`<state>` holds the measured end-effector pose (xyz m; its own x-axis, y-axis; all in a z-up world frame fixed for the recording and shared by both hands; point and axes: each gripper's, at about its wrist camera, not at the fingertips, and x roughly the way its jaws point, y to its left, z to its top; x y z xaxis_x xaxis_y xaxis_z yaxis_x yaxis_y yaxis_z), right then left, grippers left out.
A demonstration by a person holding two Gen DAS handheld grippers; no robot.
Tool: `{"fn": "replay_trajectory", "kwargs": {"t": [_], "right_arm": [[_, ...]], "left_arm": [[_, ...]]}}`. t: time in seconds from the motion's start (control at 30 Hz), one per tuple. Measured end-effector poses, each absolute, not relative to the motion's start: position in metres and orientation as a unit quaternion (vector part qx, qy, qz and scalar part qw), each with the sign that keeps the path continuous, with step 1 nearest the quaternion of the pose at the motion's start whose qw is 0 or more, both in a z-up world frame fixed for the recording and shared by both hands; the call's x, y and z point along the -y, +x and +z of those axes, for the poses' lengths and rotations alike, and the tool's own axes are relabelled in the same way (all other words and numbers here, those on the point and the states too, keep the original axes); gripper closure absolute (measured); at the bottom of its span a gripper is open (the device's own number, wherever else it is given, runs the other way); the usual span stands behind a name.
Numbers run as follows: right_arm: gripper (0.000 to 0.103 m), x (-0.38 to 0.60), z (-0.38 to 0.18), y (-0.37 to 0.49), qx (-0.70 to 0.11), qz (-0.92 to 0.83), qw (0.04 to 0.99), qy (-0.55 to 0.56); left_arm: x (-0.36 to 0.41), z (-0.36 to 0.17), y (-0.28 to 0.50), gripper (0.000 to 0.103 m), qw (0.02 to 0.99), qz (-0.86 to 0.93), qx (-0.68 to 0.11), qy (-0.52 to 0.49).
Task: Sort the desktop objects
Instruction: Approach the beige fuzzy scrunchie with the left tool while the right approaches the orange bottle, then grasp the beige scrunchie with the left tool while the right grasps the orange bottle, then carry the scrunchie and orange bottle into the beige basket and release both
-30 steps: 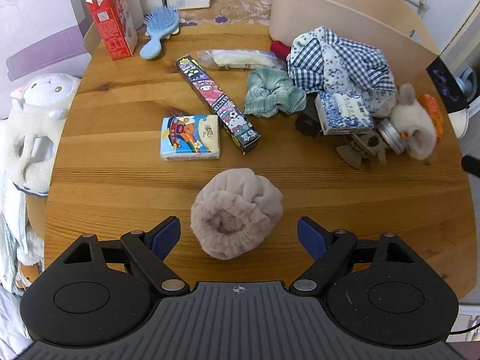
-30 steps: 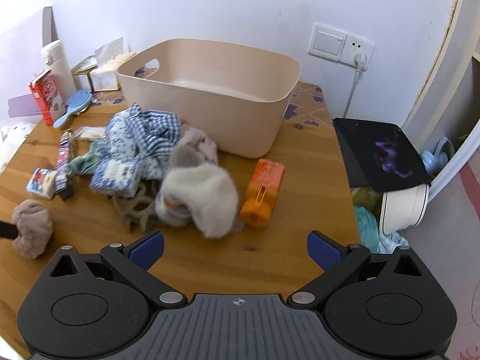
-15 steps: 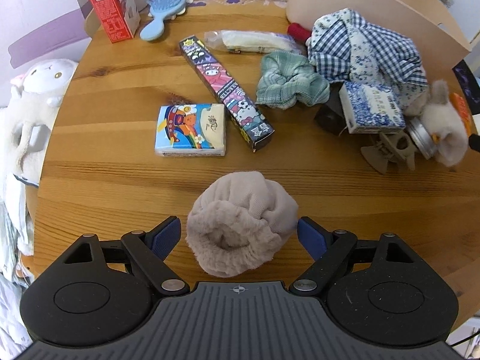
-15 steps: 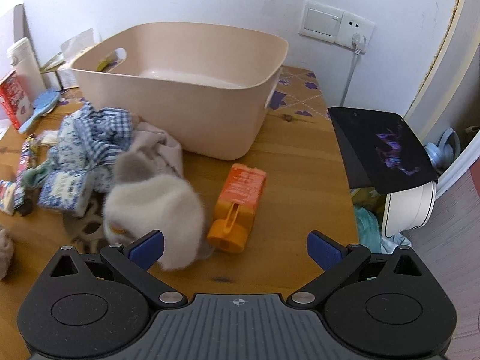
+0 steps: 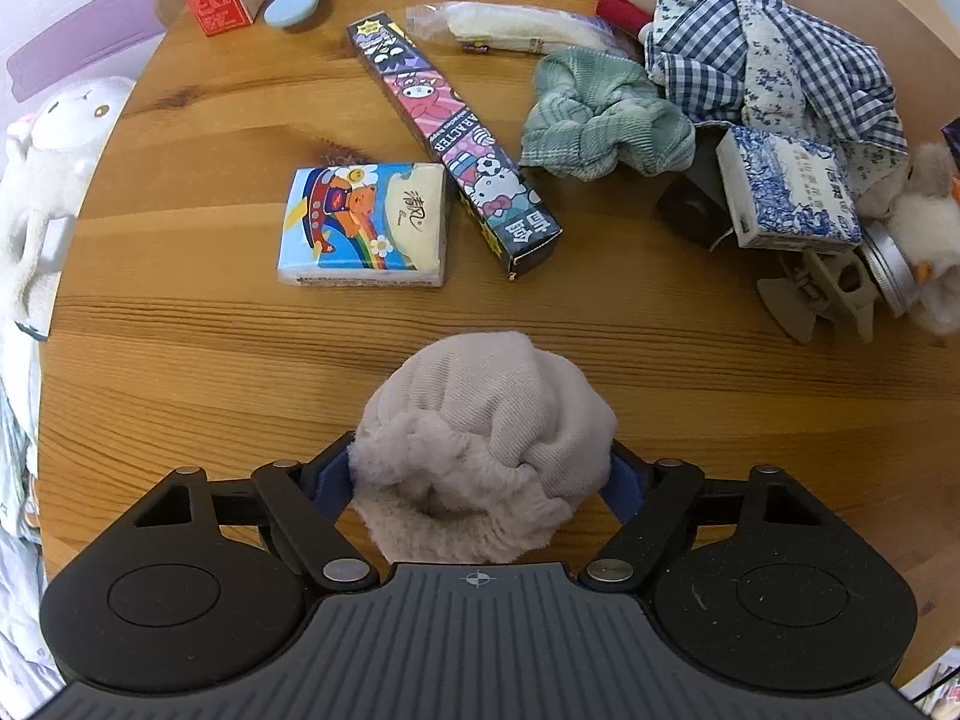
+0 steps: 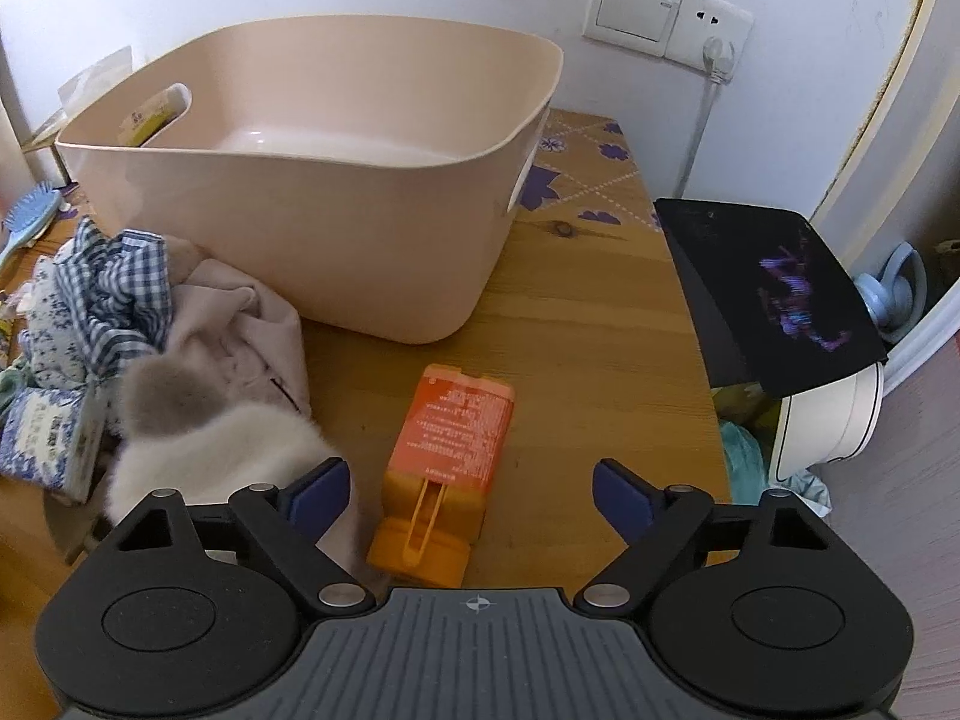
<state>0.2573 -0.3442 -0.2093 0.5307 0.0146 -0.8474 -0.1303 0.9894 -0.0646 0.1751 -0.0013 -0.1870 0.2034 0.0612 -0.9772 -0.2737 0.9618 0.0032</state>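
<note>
- Left claw [image 5: 480,474] closing around beige fuzzy scrunchie [image 5: 486,450] lying on worktop [image 5: 240,360], pads at its sides
- Right claw [image 6: 471,489] closing, still wide, orange bottle [image 6: 447,456] lying between the jaws, untouched

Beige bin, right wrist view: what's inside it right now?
The beige bin shows a bare pale floor at the far side. The near wall hides the front of the floor. The yellow packet shows through the handle slot, so it looks to be outside.
</note>
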Motion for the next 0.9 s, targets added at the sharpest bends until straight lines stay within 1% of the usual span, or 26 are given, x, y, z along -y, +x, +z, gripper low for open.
{"fn": "replay_trajectory", "kwargs": {"t": [0.13, 0.2, 0.23, 0.3, 0.37, 0.4, 0.47, 0.67, 0.9], "right_arm": [[0.014, 0.345, -0.215, 0.264, -0.490, 0.023, 0.870, -0.055], [0.015, 0.345, -0.217, 0.264, -0.492, 0.022, 0.869, -0.056], [0.016, 0.345, -0.218, 0.265, -0.494, 0.024, 0.867, -0.056], [0.025, 0.345, -0.221, 0.266, -0.500, 0.031, 0.864, -0.050], [0.041, 0.345, -0.224, 0.268, -0.508, 0.038, 0.860, -0.040], [0.045, 0.345, -0.225, 0.268, -0.512, 0.042, 0.857, -0.033], [0.065, 0.343, -0.227, 0.268, -0.517, 0.049, 0.854, -0.024], [0.067, 0.343, -0.221, 0.258, -0.511, 0.059, 0.858, -0.016], [0.067, 0.354, -0.198, 0.241, -0.486, 0.063, 0.872, -0.008]], "left_arm": [[0.000, -0.188, 0.175, 0.027, 0.771, 0.106, -0.621, -0.089], [0.000, -0.188, 0.175, 0.030, 0.774, 0.104, -0.619, -0.087], [0.000, -0.188, 0.176, 0.032, 0.775, 0.102, -0.618, -0.085], [0.002, -0.188, 0.179, 0.036, 0.778, 0.098, -0.615, -0.080], [0.005, -0.187, 0.183, 0.042, 0.783, 0.093, -0.610, -0.073], [0.007, -0.186, 0.185, 0.044, 0.786, 0.089, -0.608, -0.070], [0.011, -0.184, 0.188, 0.049, 0.790, 0.083, -0.604, -0.064], [0.019, -0.173, 0.193, 0.053, 0.804, 0.067, -0.589, -0.055], [0.022, -0.151, 0.198, 0.053, 0.818, 0.061, -0.569, -0.052]]}}
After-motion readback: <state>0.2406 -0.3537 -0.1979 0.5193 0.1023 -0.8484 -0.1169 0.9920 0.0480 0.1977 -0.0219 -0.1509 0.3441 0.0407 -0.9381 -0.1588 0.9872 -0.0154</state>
